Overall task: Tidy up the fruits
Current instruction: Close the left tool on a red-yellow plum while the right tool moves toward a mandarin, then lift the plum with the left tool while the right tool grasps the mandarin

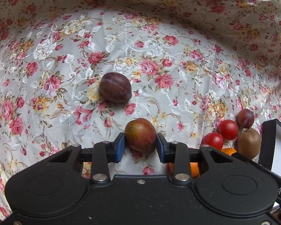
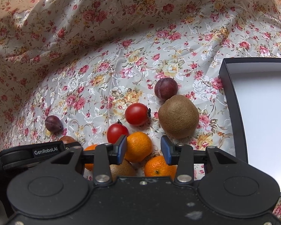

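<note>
The left gripper [image 1: 140, 146] is clamped on a reddish-green plum [image 1: 140, 135] — both blue pads [image 1: 120, 147] press against its sides, the fruit sitting between them on the flowered cloth [image 1: 168, 43]. At about 11 o'clock from that fruit, well apart, lies a dark purple plum [image 1: 115, 87] alone on the cloth. Out at 3 o'clock from the clamped fruit is a cluster: two tomatoes [image 1: 228, 129] side by side, a small plum [image 1: 245, 118] beyond them, a kiwi [image 1: 248, 142] just below that plum, and an orange [image 1: 193, 168] partly hidden behind the gripper's body. The dark rim of a box [image 1: 267, 144] shows at the right edge.

In the right wrist view, the right gripper [image 2: 143, 148] stands with its fingers parted and nothing pinched; its left pad [image 2: 122, 148] overlaps an orange [image 2: 138, 146] in the picture, but whether it touches cannot be told. Behind the tips, another orange [image 2: 159, 166] and a second kiwi [image 2: 121, 168] lie close to the gripper's body. At 1 o'clock from the tips lies the big kiwi [image 2: 178, 116], with a plum [image 2: 165, 88] touching it at its 11 o'clock. Two tomatoes [image 2: 136, 114] lie at 11 o'clock from the tips, and a small purple plum [image 2: 54, 123] is far off at 10 o'clock. The open box [image 2: 234, 101] — white inside, dark walls — lies at 3 o'clock, near the big kiwi. Part of the other gripper shows at the lower left.
</note>
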A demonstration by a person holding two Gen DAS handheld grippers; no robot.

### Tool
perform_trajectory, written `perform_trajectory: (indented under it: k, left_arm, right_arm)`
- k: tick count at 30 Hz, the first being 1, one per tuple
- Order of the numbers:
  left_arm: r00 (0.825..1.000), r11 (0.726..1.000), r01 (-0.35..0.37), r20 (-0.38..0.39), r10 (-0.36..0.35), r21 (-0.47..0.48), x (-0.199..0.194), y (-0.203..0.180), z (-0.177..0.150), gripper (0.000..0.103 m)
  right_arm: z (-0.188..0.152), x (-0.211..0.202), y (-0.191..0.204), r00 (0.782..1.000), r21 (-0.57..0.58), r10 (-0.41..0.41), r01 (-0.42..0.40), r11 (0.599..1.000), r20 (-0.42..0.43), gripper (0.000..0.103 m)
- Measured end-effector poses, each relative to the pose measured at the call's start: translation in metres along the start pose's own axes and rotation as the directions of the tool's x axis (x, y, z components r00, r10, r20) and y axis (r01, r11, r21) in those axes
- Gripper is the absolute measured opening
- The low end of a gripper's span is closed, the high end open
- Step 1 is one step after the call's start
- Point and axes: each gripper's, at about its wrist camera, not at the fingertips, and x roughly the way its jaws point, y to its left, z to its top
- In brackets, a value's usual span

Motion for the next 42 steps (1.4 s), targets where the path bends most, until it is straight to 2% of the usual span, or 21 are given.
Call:
perform_trajectory:
  k: [3,6,11,20,21,24,27,30,33,34,37,39,41,42]
  left_arm:
    - [0.998,0.997,-0.055,0.039,0.057,-0.055,-0.005,0.013,0.004,0.044]
    - [0.995,0.992,-0.082,0.046,0.086,-0.093,-0.006,0.025,0.007,0.044]
    - [0.997,0.989,-0.066,0.034,0.072,-0.134,-0.004,0.036,0.008,0.044]
    - [0.996,0.987,-0.063,0.048,0.071,-0.15,-0.006,0.043,0.009,0.044]
    - [0.996,0.986,-0.065,0.051,0.074,-0.151,-0.006,0.044,0.009,0.044]
    - [0.995,0.985,-0.07,0.057,0.08,-0.16,-0.008,0.044,0.009,0.044]
    - [0.992,0.983,-0.08,0.079,0.094,-0.166,-0.013,0.042,0.009,0.044]
    - [0.985,0.98,-0.096,0.124,0.119,-0.174,-0.023,0.04,0.009,0.042]
    - [0.973,0.977,-0.116,0.176,0.148,-0.18,-0.034,0.038,0.01,0.041]
    - [0.969,0.976,-0.125,0.19,0.159,-0.181,-0.037,0.036,0.01,0.038]
    - [0.96,0.972,-0.137,0.215,0.178,-0.191,-0.042,0.033,0.011,0.037]
    - [0.96,0.971,-0.127,0.223,0.172,-0.202,-0.043,0.031,0.012,0.037]
    - [0.96,0.97,-0.123,0.222,0.169,-0.209,-0.044,0.03,0.013,0.031]
    - [0.961,0.971,-0.122,0.22,0.167,-0.206,-0.044,0.03,0.013,0.031]
  right_arm:
    - [0.0,0.003,0.001,1.0,0.013,0.008,-0.008,1.0,-0.012,0.043]
    - [0.0,0.009,0.003,1.0,0.021,0.014,-0.014,1.0,-0.024,0.043]
    - [-0.001,0.021,0.011,0.999,0.022,-0.006,0.007,1.0,-0.045,0.046]
    - [-0.004,0.026,0.035,0.998,-0.069,-0.057,0.057,0.996,0.005,0.057]
    - [-0.005,0.026,0.037,0.998,-0.078,-0.063,0.064,0.995,0.012,0.056]
    - [-0.007,0.022,0.043,0.995,-0.116,-0.091,0.095,0.989,0.04,0.043]
    - [-0.008,0.014,0.043,0.997,-0.138,-0.054,0.062,0.988,0.061,0.042]
    - [-0.007,0.0,0.037,0.995,-0.124,0.036,-0.025,0.992,0.09,0.042]
    - [-0.005,-0.019,0.029,0.98,-0.1,0.125,-0.111,0.989,0.154,0.042]
    - [-0.005,-0.025,0.027,0.975,-0.1,0.134,-0.118,0.988,0.179,0.042]
    - [-0.006,-0.036,0.023,0.963,-0.105,0.126,-0.104,0.989,0.237,0.042]
    - [-0.006,-0.04,0.019,0.959,-0.101,0.12,-0.097,0.99,0.256,0.042]
    - [-0.005,-0.043,0.014,0.958,-0.086,0.111,-0.091,0.992,0.263,0.042]
    - [-0.004,-0.044,0.011,0.96,-0.078,0.103,-0.085,0.993,0.262,0.042]
